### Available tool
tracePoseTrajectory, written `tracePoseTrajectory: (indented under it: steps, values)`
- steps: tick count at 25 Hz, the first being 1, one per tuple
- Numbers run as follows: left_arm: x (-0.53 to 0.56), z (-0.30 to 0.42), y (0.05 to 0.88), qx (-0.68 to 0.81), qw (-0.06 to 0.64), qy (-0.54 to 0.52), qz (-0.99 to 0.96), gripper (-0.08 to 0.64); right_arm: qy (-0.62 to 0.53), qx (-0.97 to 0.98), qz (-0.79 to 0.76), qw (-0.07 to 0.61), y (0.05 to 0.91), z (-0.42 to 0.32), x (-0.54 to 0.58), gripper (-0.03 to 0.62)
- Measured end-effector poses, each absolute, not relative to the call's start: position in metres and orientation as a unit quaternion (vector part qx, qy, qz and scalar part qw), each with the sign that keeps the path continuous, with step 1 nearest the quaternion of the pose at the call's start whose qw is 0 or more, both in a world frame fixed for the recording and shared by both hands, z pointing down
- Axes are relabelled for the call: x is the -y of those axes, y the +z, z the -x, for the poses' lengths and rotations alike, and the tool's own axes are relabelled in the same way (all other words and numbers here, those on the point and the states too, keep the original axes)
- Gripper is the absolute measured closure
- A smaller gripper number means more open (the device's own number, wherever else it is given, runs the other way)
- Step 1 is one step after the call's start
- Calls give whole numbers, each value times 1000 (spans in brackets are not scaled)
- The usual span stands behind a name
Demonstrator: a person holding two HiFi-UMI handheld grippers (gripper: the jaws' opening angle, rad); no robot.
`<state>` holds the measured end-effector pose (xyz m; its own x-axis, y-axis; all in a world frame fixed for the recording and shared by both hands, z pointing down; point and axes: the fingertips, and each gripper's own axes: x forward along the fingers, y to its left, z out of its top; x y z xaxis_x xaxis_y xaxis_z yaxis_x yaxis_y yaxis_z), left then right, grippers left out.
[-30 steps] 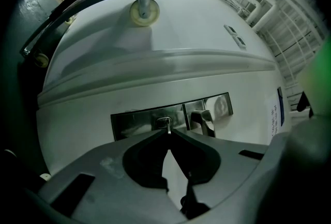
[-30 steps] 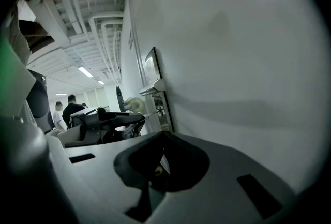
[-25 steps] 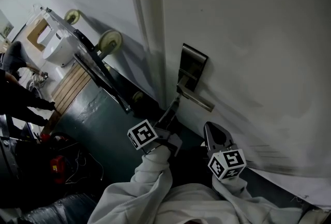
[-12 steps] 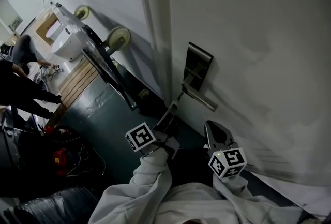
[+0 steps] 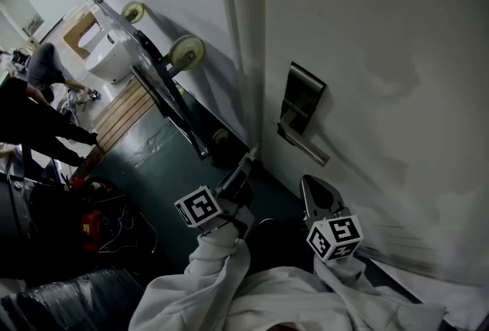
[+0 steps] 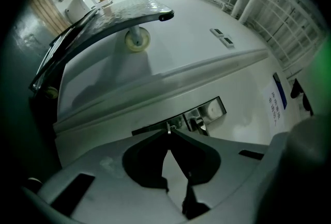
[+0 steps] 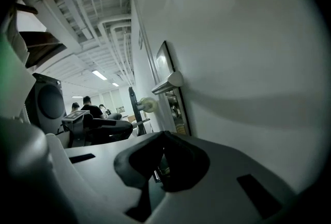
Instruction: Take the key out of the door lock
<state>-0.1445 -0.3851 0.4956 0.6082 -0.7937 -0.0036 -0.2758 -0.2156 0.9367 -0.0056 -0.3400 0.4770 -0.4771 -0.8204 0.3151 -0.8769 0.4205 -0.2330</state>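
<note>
The white door (image 5: 382,54) carries a metal lock plate (image 5: 303,98) with a lever handle (image 5: 306,146). My left gripper (image 5: 251,154) sits a little below and left of the plate, apart from it. In the left gripper view its jaws (image 6: 168,130) are shut on a small metal key (image 6: 168,125), whose tip pokes out in front of the lock plate (image 6: 207,110). My right gripper (image 5: 312,188) hangs under the handle, close to the door, with its jaws (image 7: 164,136) shut and nothing seen between them. The handle (image 7: 168,83) juts out just above it.
A flat cart with pale wheels (image 5: 187,53) leans against the wall left of the door frame (image 5: 243,54). Further left stand a white fixture (image 5: 107,56), wooden slats (image 5: 126,111) and people (image 5: 42,69). A red object (image 5: 90,222) and cables lie on the dark floor.
The left gripper has drawn back from the lock plate, down and left in the head view, with the key in its jaws. The right gripper has kept its place.
</note>
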Motion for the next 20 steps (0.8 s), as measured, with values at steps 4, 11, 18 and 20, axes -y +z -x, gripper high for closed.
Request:
tracePoseTrajectory:
  steps: [4,11,18,20]
  values:
    - [384,154,494,403,450,-201,-771,534,180,844,-500,74,474,10,347,540]
    - [382,158,485,450,336,-99,-821,534,176,850,-491,73,472,18,357,540]
    - [377,159,487,477,202,23,-855,534,172,851,-491,75,472,20,360,540]
    - [375,161,489,481,182,41,-857,534,172,848,-495,78,474,19,360,540]
